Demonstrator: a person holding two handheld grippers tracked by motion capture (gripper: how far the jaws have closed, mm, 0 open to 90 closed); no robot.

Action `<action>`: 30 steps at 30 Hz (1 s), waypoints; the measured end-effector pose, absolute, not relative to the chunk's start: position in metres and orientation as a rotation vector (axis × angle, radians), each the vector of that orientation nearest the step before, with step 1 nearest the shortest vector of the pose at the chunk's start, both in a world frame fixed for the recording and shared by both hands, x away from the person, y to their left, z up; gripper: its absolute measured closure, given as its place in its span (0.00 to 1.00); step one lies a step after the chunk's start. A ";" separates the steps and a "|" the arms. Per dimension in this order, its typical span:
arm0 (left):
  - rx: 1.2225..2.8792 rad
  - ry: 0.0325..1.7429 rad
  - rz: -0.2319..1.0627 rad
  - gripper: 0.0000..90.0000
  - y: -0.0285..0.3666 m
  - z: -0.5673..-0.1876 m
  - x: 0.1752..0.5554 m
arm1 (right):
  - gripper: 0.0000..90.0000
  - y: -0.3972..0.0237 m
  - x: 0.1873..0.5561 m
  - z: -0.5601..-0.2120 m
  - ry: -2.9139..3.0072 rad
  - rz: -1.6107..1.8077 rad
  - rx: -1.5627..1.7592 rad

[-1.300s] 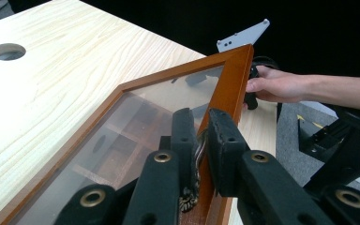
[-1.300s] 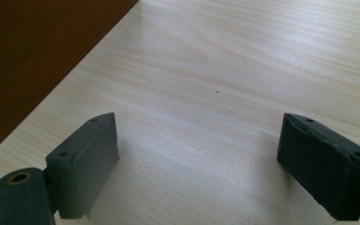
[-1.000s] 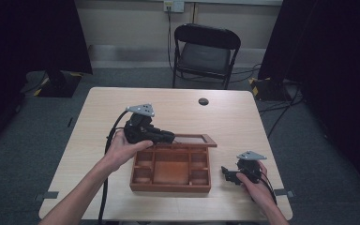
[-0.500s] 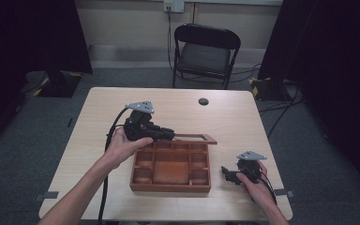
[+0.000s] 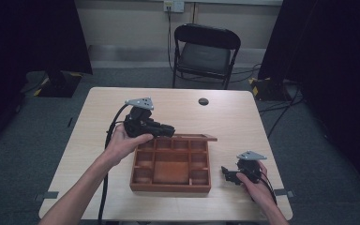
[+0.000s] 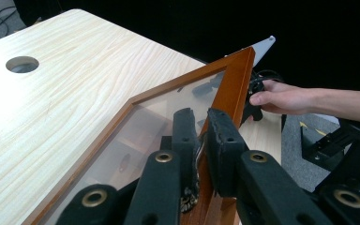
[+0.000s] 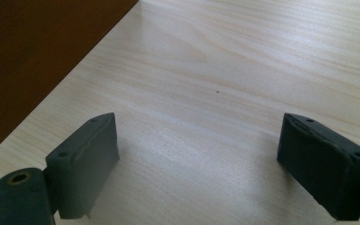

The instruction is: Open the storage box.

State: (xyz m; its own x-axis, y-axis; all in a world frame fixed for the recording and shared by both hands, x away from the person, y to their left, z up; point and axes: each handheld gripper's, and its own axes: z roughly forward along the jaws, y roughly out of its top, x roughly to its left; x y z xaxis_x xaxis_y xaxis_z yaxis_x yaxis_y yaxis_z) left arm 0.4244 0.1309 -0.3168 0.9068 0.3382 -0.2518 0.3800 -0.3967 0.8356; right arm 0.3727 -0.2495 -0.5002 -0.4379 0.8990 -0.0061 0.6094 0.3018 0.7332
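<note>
The left hand-held gripper [image 6: 198,136] is clamped on the wooden frame of the glass lid [image 6: 232,89] of a wooden box [image 5: 171,166], its pads pinching the rail near the lid's free corner. The lid stands part-raised, hinged along the box's far edge, so the box lies just below and ahead of this hand-held gripper on the bench [image 5: 89,126].

To do this lift well, the grip should stay on the wood rail, not the glass, and the hand should swing in an arc about the hinge line rather than pull straight up; a straight pull would likely drag the box across the bench or strain the hinge.

The right hand-held gripper [image 7: 201,164] rests on the bench just beside the box's right wall [image 7: 37,61], jaws wide apart and holding nothing. It could brace that wall if the box starts to slide.

The box is divided into small compartments around one larger middle one. From the high view they look empty, though the picture is too coarse to be sure.
</note>
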 end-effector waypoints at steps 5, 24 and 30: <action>2.014 0.520 -0.054 0.91 0.131 -0.316 0.426 | 0.13 -0.250 0.373 -0.500 2.158 0.936 1.345; 2.011 0.553 -0.026 0.85 0.131 -0.312 0.430 | 0.13 -0.250 0.373 -0.500 2.159 0.937 1.342; 2.009 0.560 -0.020 0.83 0.131 -0.311 0.431 | 0.13 -0.250 0.373 -0.500 2.159 0.937 1.342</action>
State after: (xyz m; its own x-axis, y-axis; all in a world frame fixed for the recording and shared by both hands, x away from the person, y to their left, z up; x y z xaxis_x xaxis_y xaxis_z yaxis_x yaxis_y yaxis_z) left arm 0.4313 0.1309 -0.3112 0.8923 0.3778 -0.2471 0.3942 -0.3850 0.8345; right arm 0.3728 -0.2497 -0.5002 -0.4400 0.8980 -0.0072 0.6081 0.3038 0.7334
